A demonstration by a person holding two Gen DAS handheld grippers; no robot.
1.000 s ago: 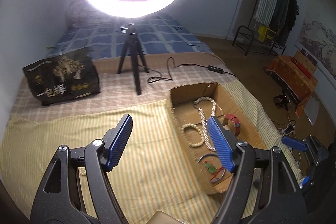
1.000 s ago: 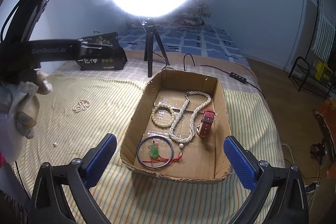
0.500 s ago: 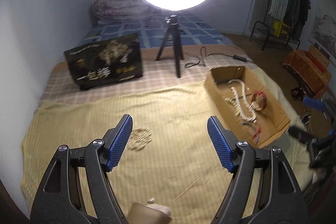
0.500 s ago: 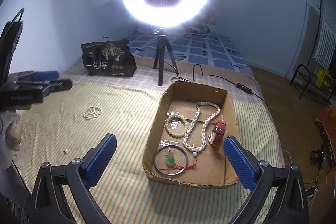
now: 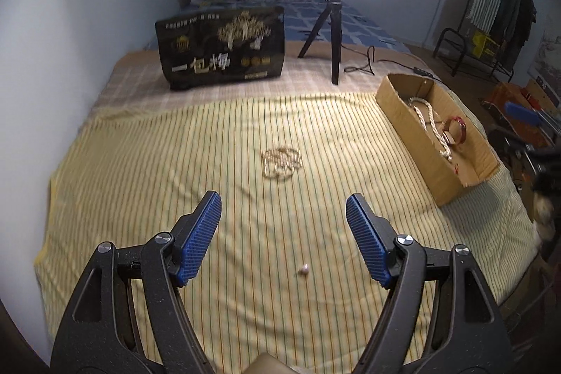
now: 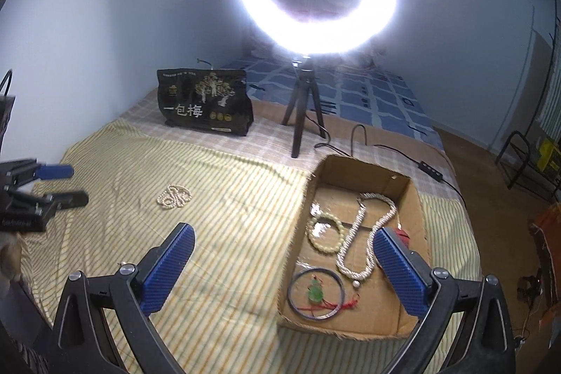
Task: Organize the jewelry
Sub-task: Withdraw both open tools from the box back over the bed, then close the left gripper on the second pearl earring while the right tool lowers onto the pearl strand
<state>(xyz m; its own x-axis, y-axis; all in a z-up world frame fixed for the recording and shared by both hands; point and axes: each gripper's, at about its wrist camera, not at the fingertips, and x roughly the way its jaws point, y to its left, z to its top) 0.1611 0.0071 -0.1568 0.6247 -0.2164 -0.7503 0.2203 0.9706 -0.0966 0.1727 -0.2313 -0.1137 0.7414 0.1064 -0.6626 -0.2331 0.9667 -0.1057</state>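
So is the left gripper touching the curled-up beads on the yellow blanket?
Apart. In the left wrist view the left gripper is open, with bare striped blanket between its fingertips and the bead bracelet farther ahead.

Yellow cloth [image 5: 175, 163] with thin dark stripes; cream bead necklace [image 5: 281, 161] upon it. Brown cardboard box [image 6: 406, 314] containing a white pearl strand [image 6: 364, 233], blue hoop [image 6: 316, 294] (green pendant, red cord). Black bag [image 6: 205, 102] with gold tree print. Hand-held gripper pads [image 5: 200, 240] blue, ribbed; arms black.
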